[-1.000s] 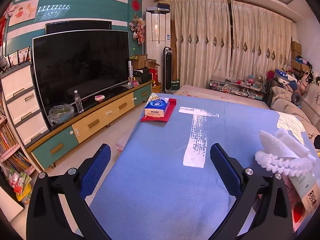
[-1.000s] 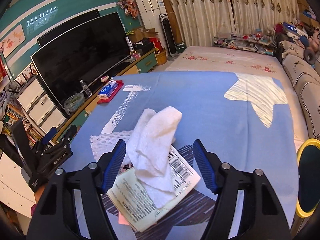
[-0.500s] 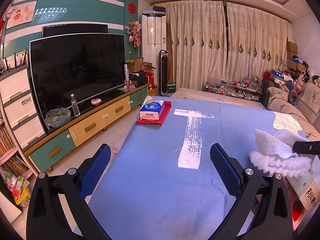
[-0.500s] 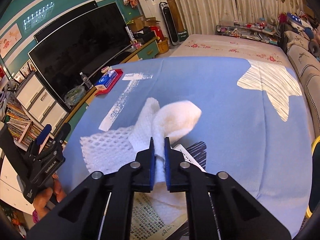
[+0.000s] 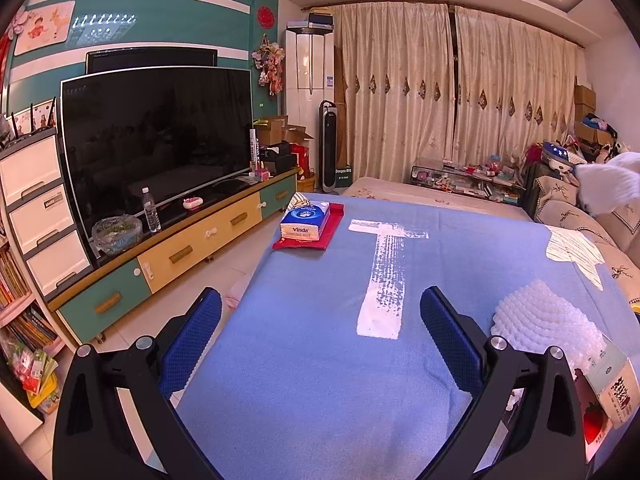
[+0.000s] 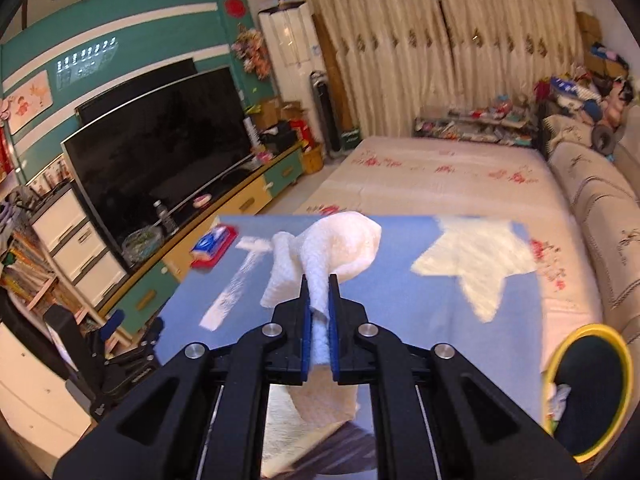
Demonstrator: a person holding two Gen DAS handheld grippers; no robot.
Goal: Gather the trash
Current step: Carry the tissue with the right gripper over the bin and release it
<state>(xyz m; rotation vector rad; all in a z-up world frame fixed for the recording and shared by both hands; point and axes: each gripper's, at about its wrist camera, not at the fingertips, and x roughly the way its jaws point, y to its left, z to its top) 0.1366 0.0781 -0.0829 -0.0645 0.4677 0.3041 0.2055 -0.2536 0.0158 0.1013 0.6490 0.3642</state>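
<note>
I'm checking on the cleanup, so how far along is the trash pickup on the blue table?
Done: something pale already lies in the yellow-rimmed bin. In hand: the right tool is shut on a white paper towel, lifted off the table. Left: the foam net and printed wrapper lie there; the left tool is open and empty.

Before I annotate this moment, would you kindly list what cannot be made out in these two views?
- Bin, right wrist view: cut by the frame edge; contents too dark to identify.
- Paper, left wrist view: partly behind the left gripper, cut at the edge; print unreadable.
- Tissue, right wrist view: lower part hidden by the right gripper.
</note>
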